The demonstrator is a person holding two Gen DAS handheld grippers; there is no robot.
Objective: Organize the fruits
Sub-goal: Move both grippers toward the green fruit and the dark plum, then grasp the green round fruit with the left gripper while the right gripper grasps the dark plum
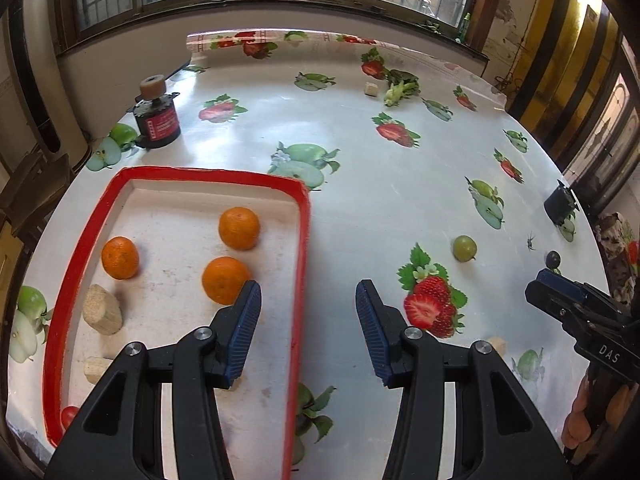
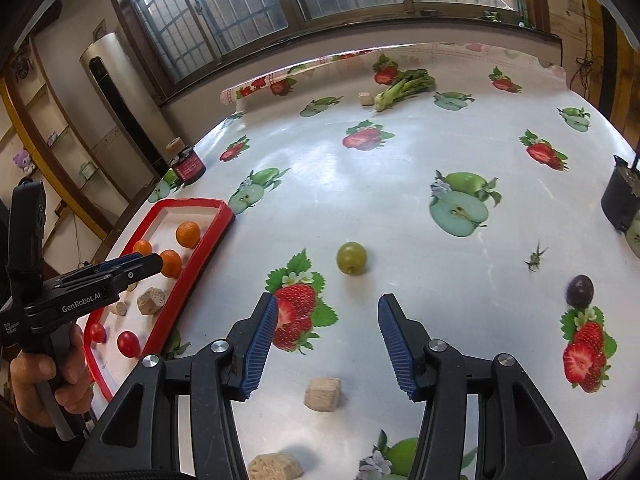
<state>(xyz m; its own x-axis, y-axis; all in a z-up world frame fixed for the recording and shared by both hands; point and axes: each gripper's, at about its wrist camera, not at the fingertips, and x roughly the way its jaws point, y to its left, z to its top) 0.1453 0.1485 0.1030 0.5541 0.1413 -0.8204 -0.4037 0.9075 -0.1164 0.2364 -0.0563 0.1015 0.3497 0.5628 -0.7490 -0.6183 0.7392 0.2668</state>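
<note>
A red-rimmed white tray (image 1: 302,240) (image 2: 204,248) holds three oranges (image 1: 239,228) (image 2: 188,234), cork-like blocks (image 1: 102,309) (image 2: 151,300) and small red tomatoes (image 2: 129,343). My left gripper (image 1: 309,312) is open and empty, over the tray's right rim, near one orange (image 1: 225,280). A green grape (image 1: 464,248) (image 2: 351,258) lies on the tablecloth. My right gripper (image 2: 328,340) is open and empty, just short of the grape. A dark purple grape (image 2: 581,291) (image 1: 553,259) lies to the right.
A leafy green vegetable (image 2: 404,88) and a small block (image 2: 365,99) lie at the far side. A dark jar (image 1: 156,124) (image 2: 188,166) stands far left, a black container (image 2: 622,200) at the right edge. Blocks (image 2: 323,394) lie near me. A stem (image 2: 535,258) lies loose.
</note>
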